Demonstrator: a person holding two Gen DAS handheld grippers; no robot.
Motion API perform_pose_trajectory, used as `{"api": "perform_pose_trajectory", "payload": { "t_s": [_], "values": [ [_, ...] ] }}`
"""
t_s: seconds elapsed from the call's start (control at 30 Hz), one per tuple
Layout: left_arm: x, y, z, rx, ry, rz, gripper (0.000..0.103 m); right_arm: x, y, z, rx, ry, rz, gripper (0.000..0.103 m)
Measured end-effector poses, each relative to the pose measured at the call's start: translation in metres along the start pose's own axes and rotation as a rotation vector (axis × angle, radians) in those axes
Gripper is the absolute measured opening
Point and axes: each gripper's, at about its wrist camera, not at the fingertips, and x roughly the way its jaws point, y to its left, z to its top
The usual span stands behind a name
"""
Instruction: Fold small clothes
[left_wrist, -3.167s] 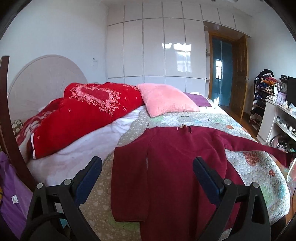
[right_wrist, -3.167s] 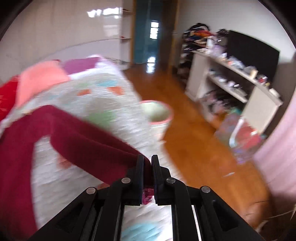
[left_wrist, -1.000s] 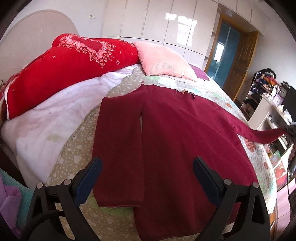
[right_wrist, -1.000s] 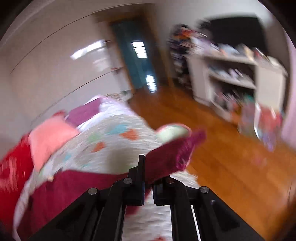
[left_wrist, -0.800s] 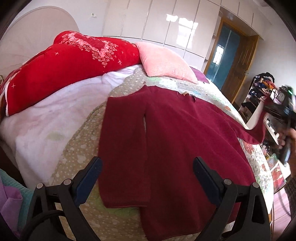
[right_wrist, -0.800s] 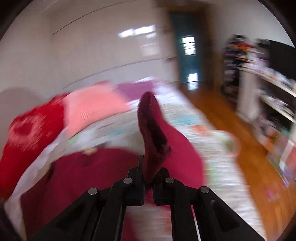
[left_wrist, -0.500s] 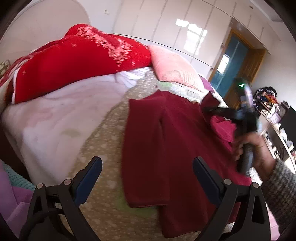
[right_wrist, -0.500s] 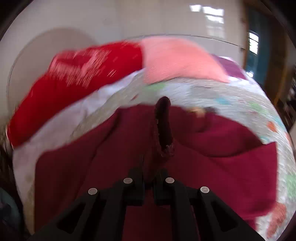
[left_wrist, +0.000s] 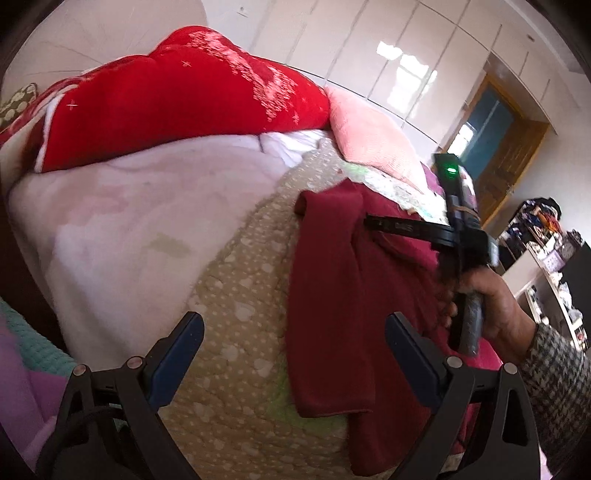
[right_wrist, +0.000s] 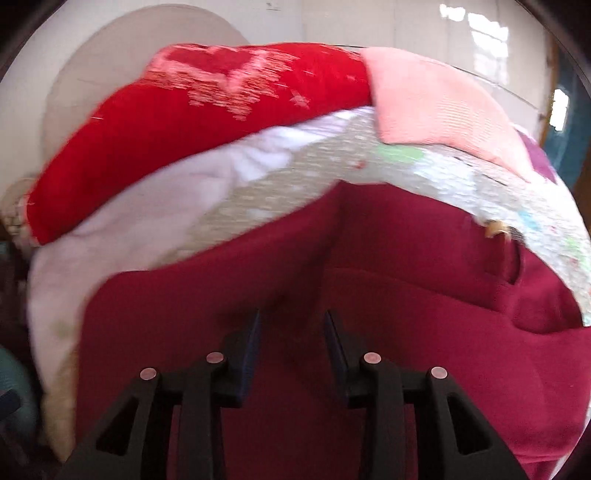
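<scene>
The right claw (right_wrist: 291, 332) has its two dark pads parted with nothing between them, and it hovers low over the chest of the dark crimson knitted sweater (right_wrist: 369, 295). The person's hand (left_wrist: 484, 306), in a grey tweed-patterned sleeve (left_wrist: 554, 373), grips its handle. The left claw (left_wrist: 291, 347) is spread wide and empty, held back over the near edge of the bed, its blue-lined fingers framing the sweater's left sleeve.

Judging by how the cloth lies, the sleeve-folding step is in hand: the right sleeve seems laid across the body, making a soft raised ridge, while the left sleeve (left_wrist: 325, 295) lies straight down the side with its cuff near the foot of the bed. The next move probably calls for a pinch on that cuff or side edge and a carry across the torso without dragging the layer beneath.

The sweater is a matte, fuzzy, limp knit lying flat on a beige quilted bedspread with pale heart shapes (left_wrist: 236, 295). Beyond it lie a smooth white sheet (left_wrist: 129, 221), a plump bright red embroidered duvet (left_wrist: 177, 107) and a ribbed pink pillow (left_wrist: 369, 136).
</scene>
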Motion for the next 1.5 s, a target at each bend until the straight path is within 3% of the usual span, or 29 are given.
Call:
{"api": "perform_pose_trajectory", "payload": {
  "t_s": [0.13,0.3,0.47,0.57,0.7,0.77,0.8,0.93,1.07,1.13,1.23,1.37,1.5],
  "values": [
    [-0.009,0.018,0.008,-0.051,-0.026,0.042,0.098,-0.030,0.003,-0.012,0.051,-0.033,0.064,0.041],
    [-0.019,0.034,0.013,-0.094,-0.046,0.078,0.098,-0.057,0.021,-0.052,0.079,0.015,0.202,0.043],
    [-0.030,0.039,0.015,-0.117,-0.061,0.080,0.098,-0.054,0.048,-0.097,0.157,0.098,0.363,0.043],
    [-0.038,0.035,0.015,-0.107,-0.072,0.078,0.098,-0.044,0.063,-0.110,0.152,0.126,0.359,0.044],
    [-0.044,0.029,0.014,-0.092,-0.082,0.064,0.098,-0.035,0.091,-0.117,0.078,0.135,0.232,0.045],
    [-0.046,0.028,0.013,-0.088,-0.081,0.061,0.098,-0.037,0.106,-0.113,0.015,0.138,0.185,0.011],
    [-0.046,0.028,0.013,-0.087,-0.079,0.060,0.098,-0.039,0.109,-0.109,0.003,0.139,0.195,0.005],
    [-0.051,0.026,0.015,-0.078,-0.087,0.063,0.098,-0.066,0.110,-0.081,-0.021,0.056,0.190,0.004],
    [-0.052,0.021,0.020,-0.050,-0.101,0.077,0.098,-0.120,0.092,-0.040,-0.090,-0.097,0.116,0.004],
    [-0.048,0.016,0.021,-0.033,-0.094,0.077,0.098,-0.150,0.074,-0.021,-0.122,-0.184,0.051,0.004],
    [-0.036,0.008,0.020,-0.012,-0.066,0.067,0.098,-0.173,0.035,-0.002,-0.150,-0.220,-0.070,0.004],
    [-0.020,-0.010,0.018,0.035,-0.037,0.059,0.098,-0.160,-0.029,0.003,-0.154,-0.155,-0.271,0.004],
    [-0.003,-0.026,0.016,0.072,-0.008,0.052,0.098,-0.116,-0.093,-0.006,-0.150,-0.041,-0.494,0.004]
  ]
}}
